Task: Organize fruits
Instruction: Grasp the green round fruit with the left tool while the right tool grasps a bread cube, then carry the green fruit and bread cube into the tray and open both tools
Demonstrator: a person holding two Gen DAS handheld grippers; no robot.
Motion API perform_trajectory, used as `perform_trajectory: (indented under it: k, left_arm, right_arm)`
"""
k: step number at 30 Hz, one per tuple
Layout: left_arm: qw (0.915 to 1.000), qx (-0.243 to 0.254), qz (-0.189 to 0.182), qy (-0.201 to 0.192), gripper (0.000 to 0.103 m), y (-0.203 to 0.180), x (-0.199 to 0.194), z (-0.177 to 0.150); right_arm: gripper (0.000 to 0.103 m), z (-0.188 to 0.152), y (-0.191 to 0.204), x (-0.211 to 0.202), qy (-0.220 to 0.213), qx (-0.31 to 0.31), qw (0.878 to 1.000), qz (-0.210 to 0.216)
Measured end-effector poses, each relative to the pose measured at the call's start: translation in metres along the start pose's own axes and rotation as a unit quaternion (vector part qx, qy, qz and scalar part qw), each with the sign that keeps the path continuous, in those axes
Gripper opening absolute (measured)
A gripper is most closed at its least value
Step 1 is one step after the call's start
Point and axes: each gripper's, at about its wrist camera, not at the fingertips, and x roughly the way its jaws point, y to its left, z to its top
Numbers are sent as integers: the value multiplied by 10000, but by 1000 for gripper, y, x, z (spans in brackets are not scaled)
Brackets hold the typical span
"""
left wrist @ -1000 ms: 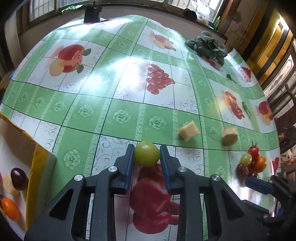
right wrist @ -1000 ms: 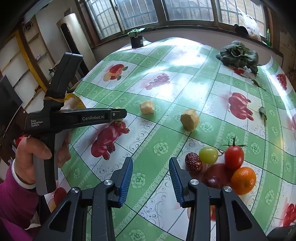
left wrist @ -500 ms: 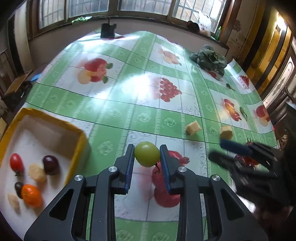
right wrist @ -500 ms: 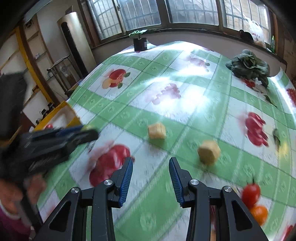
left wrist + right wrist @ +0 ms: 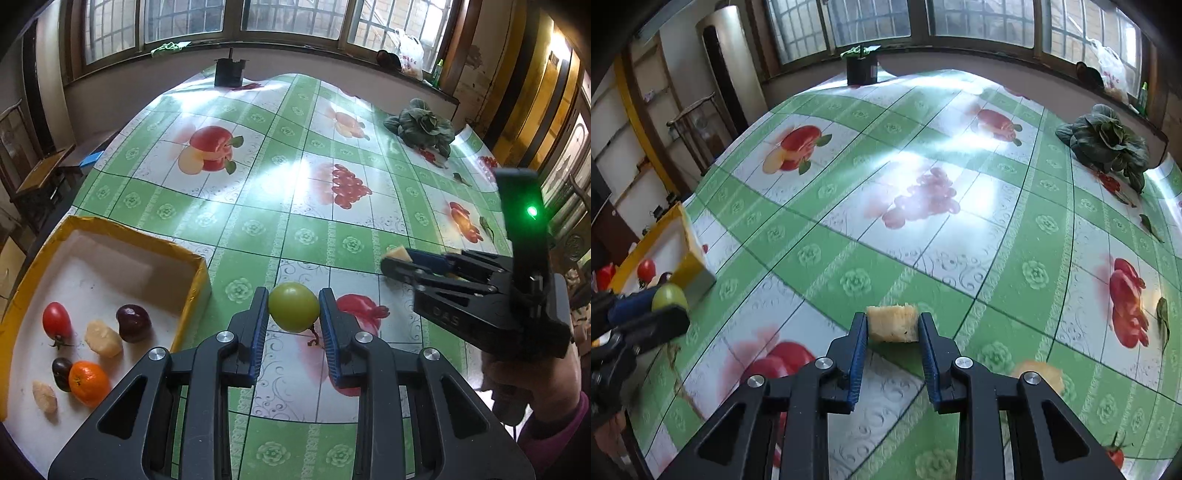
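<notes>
Here, in the left wrist view, the left gripper (image 5: pixel 293 310) is clamping a round green fruit (image 5: pixel 294 306) between its blue pads, holding it above a tabletop (image 5: pixel 258 206) covered in a green and white cloth printed with fruit. To the lower left, a yellow-rimmed box (image 5: pixel 195 280) is sitting on the tabletop; a red tomato (image 5: pixel 56 320), a dark plum (image 5: pixel 133 322), an orange (image 5: pixel 88 383), a small dark fruit (image 5: pixel 61 368) and two pale yellow pieces are lying on its white floor. On the right, a hand in a purple sleeve is holding the right gripper (image 5: pixel 397 260), which is pinching a pale yellow chunk (image 5: pixel 397 253) at its tips. A leafy green vegetable (image 5: pixel 424 125) is lying near the far right edge.

In the right wrist view, the right gripper (image 5: pixel 892 330) has just been closing and is now grasping the pale yellow chunk (image 5: pixel 893 323) between its pads, just above the tabletop (image 5: pixel 923 155). A second yellow chunk (image 5: pixel 1039 373) is lying on the cloth, partly hidden behind the right finger. At the left edge, the left gripper (image 5: pixel 666 306) is carrying the green fruit (image 5: pixel 669 297) just beside the yellow-rimmed box (image 5: pixel 685 240).
</notes>
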Motion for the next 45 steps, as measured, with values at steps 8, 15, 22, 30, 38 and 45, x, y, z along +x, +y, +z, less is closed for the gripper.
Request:
perform_trajectory:
  k: [8,15,22,30,38,45]
  left_arm:
    - [9999,33,-40,-99,27,-1,-19,-5]
    - [9996,9,14,-279,27,11,-51,-13]
    - [9986,-181,236,-428,27,44,-82,-28]
    - [9957,-488,616,-487,27,93,-110,-49]
    - [9933,-729,826,-334,27,130,-117,-70]
    - [9919,-844,929,-205,27,146,-112,-82]
  right_arm:
    - [27,-24,4,-37,-218,132,9996,98]
    - [27,-40,28,-71,-455,96,9983,361]
    - [27,-46,61,-88,-546,-76,9966,609]
    - [27,-41,114,-90,-562,-507,9931,896]
    - [27,-32,159,-81,-488,-873,9885,1130]
    - [27,-25,192,-66,-347,-1131,9842,1316]
